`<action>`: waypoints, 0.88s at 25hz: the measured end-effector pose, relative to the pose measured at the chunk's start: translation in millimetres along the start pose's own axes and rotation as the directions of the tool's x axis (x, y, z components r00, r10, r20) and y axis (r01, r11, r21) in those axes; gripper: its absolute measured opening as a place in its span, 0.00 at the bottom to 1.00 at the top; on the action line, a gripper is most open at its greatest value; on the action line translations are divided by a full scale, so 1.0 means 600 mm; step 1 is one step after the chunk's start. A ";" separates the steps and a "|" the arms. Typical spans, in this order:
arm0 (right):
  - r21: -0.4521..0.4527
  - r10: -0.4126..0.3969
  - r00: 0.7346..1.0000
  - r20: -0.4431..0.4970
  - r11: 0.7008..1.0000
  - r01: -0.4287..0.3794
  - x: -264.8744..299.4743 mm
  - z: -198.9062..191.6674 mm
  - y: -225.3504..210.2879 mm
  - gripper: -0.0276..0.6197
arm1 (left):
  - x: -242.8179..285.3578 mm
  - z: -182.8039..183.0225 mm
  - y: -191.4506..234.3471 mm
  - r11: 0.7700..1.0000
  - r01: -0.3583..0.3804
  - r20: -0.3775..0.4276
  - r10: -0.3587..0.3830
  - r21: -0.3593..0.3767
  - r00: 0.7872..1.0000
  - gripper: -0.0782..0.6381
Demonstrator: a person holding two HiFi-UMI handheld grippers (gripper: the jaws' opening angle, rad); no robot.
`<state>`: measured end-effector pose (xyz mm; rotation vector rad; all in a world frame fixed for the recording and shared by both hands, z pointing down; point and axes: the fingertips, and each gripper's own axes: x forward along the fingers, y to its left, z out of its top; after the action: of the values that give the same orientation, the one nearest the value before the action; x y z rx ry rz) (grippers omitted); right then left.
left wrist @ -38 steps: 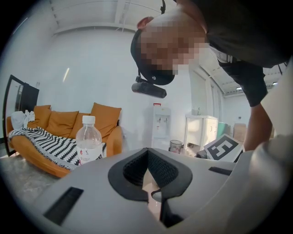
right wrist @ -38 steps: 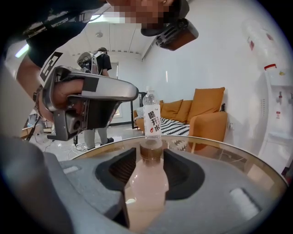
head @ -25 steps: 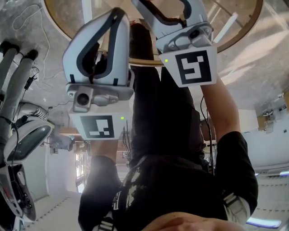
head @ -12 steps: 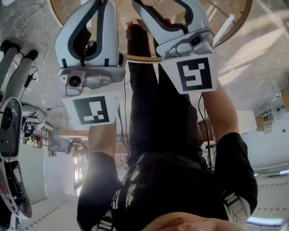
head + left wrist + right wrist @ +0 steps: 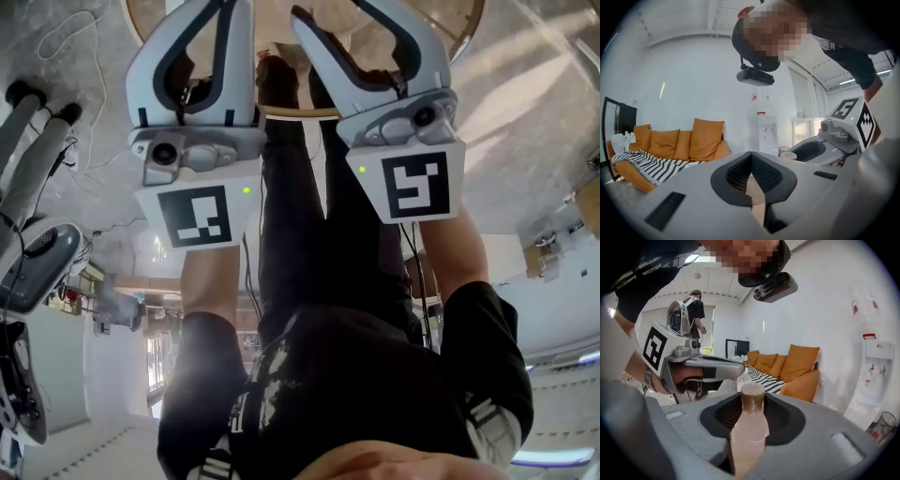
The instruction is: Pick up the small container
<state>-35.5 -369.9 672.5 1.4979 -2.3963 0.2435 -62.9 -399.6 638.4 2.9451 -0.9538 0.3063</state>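
Observation:
The small container [image 5: 747, 427] is a little pink bottle with a brown cap. It stands upright between the jaws of my right gripper [image 5: 752, 401], which is shut on its body. My left gripper [image 5: 751, 161] has its ribbed black pads brought together with nothing held between them. In the head view both grippers point toward the top of the frame, side by side, the left one's marker cube [image 5: 197, 216] level with the right one's marker cube [image 5: 417, 186]. Their fingertips and the bottle are cut off or hidden there.
A round wooden table [image 5: 459, 33] lies past the grippers. An orange sofa [image 5: 679, 143] with a striped blanket [image 5: 649, 164] stands by the wall, a water dispenser [image 5: 766, 131] and a cup [image 5: 785, 152] further right. Another person [image 5: 696, 310] stands far back.
The left gripper has risen toward the top of the head view and now sits level with the right one. The right gripper has shifted slightly down and right, still holding the bottle.

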 end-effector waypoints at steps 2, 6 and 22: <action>0.017 -0.019 1.000 0.004 1.000 0.019 -0.015 0.033 -0.001 0.25 | -0.010 0.032 0.004 1.000 -0.004 0.003 0.004 0.004 1.000 0.12; 0.032 -0.032 0.999 0.024 0.999 0.032 -0.039 0.097 0.004 0.25 | -0.031 0.092 0.010 1.000 -0.017 0.014 0.017 0.009 1.000 0.12; 0.003 -0.087 0.995 0.053 0.996 0.087 -0.168 0.312 -0.005 0.25 | -0.100 0.310 -0.035 0.999 0.027 0.030 -0.028 0.033 0.999 0.12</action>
<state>-22.8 -342.4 461.9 1.6244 -2.3648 0.1873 -65.4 -364.8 444.8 2.9978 -0.9195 0.2800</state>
